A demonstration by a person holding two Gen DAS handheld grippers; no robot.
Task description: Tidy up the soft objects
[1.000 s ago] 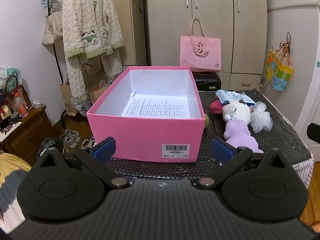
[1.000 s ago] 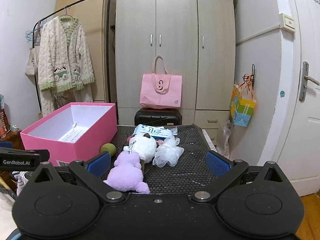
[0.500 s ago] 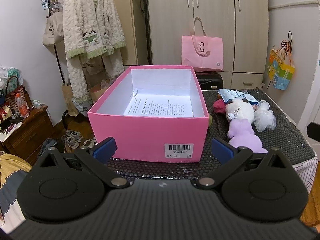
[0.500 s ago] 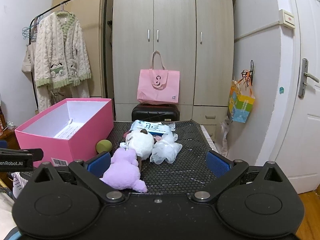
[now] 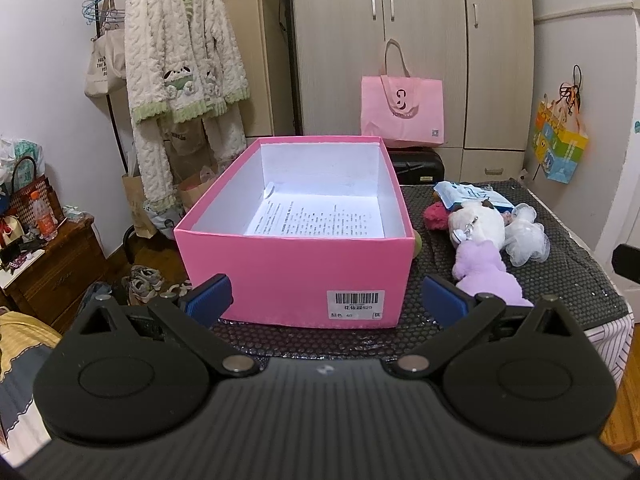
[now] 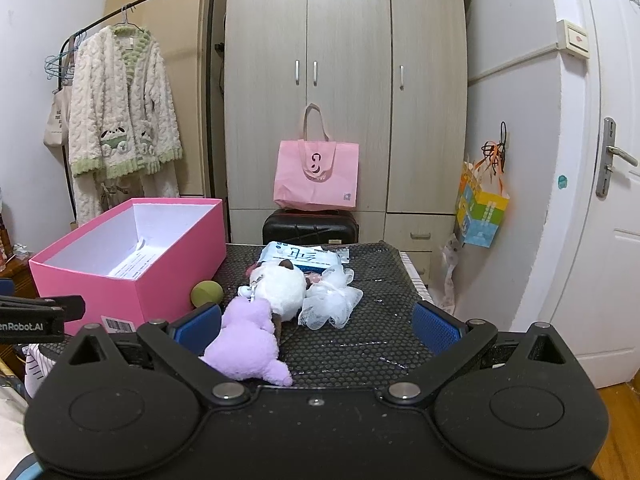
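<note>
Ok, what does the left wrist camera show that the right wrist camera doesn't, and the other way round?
Only the left wrist view shows the wooden cabinet, the shoes on the floor and the printed sheet lying flat in the box. Only the right wrist view shows the white door and the whole green ball. Both show the pink box, purple plush, white plush, mesh puff and an open gripper with nothing between its fingers.

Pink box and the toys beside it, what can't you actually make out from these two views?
- Pink box floor, right wrist view: mostly hidden by its near wall.
- Printed sheet in the box, left wrist view: text too small to read.
- Green ball, left wrist view: almost wholly behind the box corner.
- Red plush, right wrist view: hidden behind the white plush.
- Purple plush face: turned away in both views.
</note>
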